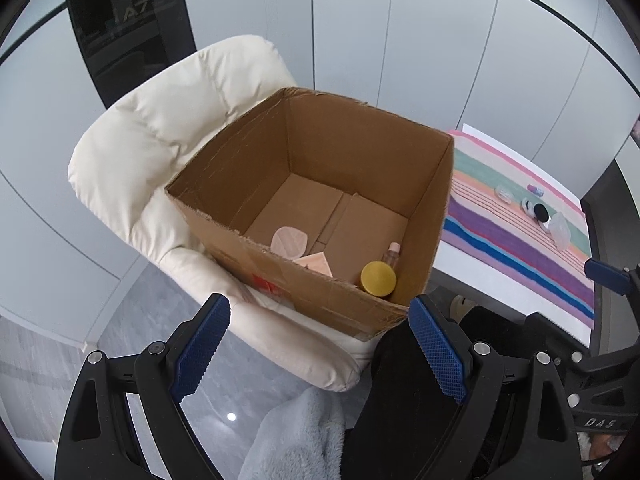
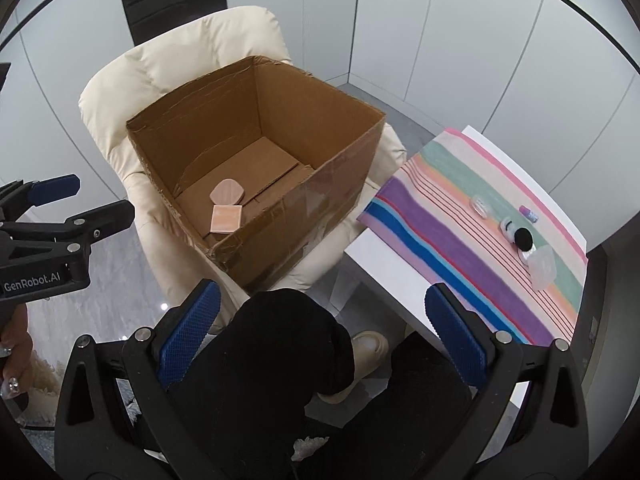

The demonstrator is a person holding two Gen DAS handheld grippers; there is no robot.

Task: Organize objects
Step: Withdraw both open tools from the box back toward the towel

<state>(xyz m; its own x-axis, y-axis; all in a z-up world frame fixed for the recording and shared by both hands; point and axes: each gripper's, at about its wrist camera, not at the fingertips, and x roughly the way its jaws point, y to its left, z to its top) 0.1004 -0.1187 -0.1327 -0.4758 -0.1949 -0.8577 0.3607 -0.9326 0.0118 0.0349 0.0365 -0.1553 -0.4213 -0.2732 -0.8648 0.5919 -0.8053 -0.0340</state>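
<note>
An open cardboard box (image 1: 224, 184) (image 2: 320, 208) stands on a cream armchair (image 1: 160, 120). Inside it lie a pink leaf-shaped pad (image 1: 289, 240) (image 2: 227, 192), a peach square pad (image 1: 316, 263) (image 2: 227, 218), a small dropper bottle (image 1: 392, 254) and a yellow-lidded jar (image 1: 378, 278). Small items lie on the striped cloth (image 2: 460, 216): a black round lid (image 2: 524, 239), a purple vial (image 2: 529, 213), and clear containers (image 2: 543, 268). My left gripper (image 1: 320, 356) is open and empty in front of the box. My right gripper (image 2: 324, 340) is open and empty above the person's lap.
The white table (image 2: 372, 256) with the striped cloth stands right of the chair. The person's black-clothed legs (image 2: 280, 360) and a beige shoe (image 2: 370, 346) are below. A light blue fluffy fabric (image 1: 296, 436) lies near the left gripper. White wall panels stand behind.
</note>
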